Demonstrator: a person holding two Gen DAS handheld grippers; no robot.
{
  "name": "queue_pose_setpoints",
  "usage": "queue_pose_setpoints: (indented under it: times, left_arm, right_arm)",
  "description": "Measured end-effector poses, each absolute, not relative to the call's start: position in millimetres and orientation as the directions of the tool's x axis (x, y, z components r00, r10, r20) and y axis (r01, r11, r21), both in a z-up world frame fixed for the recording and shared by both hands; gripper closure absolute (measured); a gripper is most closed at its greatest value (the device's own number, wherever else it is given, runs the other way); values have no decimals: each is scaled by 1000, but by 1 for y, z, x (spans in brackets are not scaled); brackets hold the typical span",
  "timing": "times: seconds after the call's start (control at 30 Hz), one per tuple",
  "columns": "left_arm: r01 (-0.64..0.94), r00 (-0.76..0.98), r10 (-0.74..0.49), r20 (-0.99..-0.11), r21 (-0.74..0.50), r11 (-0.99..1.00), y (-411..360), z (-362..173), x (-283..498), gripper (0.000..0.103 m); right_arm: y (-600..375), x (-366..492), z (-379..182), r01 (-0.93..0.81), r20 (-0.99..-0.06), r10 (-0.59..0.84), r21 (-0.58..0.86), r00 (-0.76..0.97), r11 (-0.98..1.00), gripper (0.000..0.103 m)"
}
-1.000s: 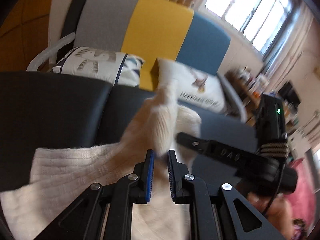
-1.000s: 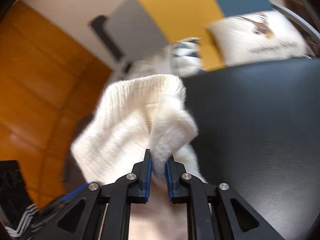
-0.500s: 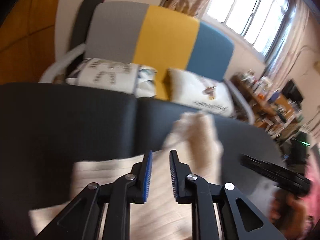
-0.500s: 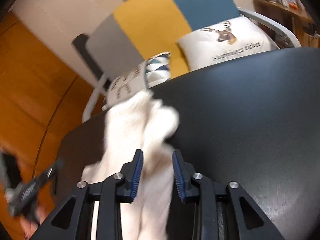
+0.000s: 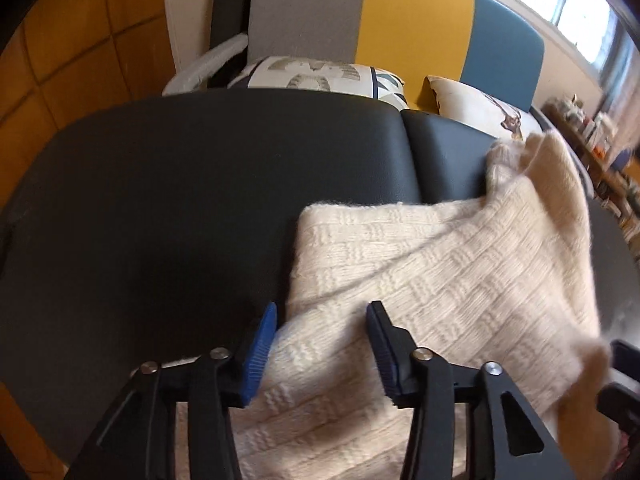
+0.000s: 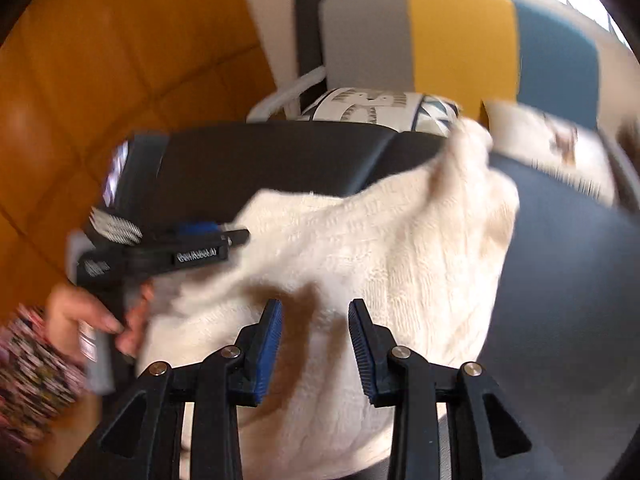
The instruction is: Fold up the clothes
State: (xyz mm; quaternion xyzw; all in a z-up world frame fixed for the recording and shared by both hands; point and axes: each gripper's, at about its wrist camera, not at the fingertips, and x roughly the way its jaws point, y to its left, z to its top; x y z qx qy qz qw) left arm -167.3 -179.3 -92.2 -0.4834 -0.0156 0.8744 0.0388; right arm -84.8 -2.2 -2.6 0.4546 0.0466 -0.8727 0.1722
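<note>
A cream knitted sweater (image 5: 440, 280) lies partly folded on the black padded table (image 5: 180, 200), one end still bunched up at the far right. My left gripper (image 5: 323, 312) hovers over the sweater's left edge with its jaws opening; the knit lies below and between the fingers, unpinched. In the right wrist view the sweater (image 6: 380, 248) spreads across the table (image 6: 580, 260), blurred. My right gripper (image 6: 315, 308) stands open just above its near part, holding nothing. The left gripper (image 6: 236, 236) shows there at the sweater's left side, held by a hand (image 6: 92, 320).
Behind the table stands a sofa (image 5: 412, 12) with a grey, yellow and blue back and two printed pillows (image 5: 312, 74). Orange-brown wall panels (image 5: 80, 40) fill the left. A cluttered shelf (image 5: 592, 132) sits at the far right. A seam (image 5: 404, 140) divides the table's pads.
Both grippers were shut on raised sweater folds; both have let go and opened. The sweater has dropped onto the table. The left gripper has shifted to its left edge, and the right has swung over it.
</note>
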Motion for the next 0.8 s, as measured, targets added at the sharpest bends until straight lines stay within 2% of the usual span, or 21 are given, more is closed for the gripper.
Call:
queue_pose_setpoints:
  times: [0.07,0.17,0.23,0.27,0.3,0.4,0.6,0.77,0.8]
  left_arm:
    - [-60,-538,91,-838,-69,-996,-179,-89,-170,52]
    - [-62,-568,98,-817,-76,-995,-176,-78,-184,48]
    - [-65,-576,75,-814,-46,-997,-172,-79,-199,33]
    - [-69,-568,64,-821,-30,-997,-169,-82,-207,30]
    - [-73,-541,50,-839,-13,-997,-166,-89,-217,30]
    - [-93,-491,2,-871,50,-994,-157,-105,-235,30]
    - [-199,-558,-70,-827,215,-956,-131,-97,-246,30]
    - [-243,-568,-155,-808,344,-907,-117,-114,-265,17]
    - [-239,-570,-161,-805,351,-906,-118,-117,-268,9]
  right_arm:
    - [-12,-88,-11,335,-822,-166,-32,-545,-942,68]
    - [-18,-92,-25,317,-833,-96,-99,-545,-943,68]
    - [-14,-100,-33,293,-845,-105,-64,-525,-954,69]
    - [-11,-100,-35,288,-843,-117,-46,-525,-957,72]
    - [-9,-98,-37,288,-842,-119,-45,-527,-957,80]
    - [2,-92,-45,277,-842,-138,-14,-521,-961,88]
    - [17,-94,-57,258,-842,-175,45,-509,-965,89]
    - [27,-95,-59,237,-833,-210,97,-512,-967,92]
    - [29,-96,-60,235,-832,-214,105,-511,-966,92]
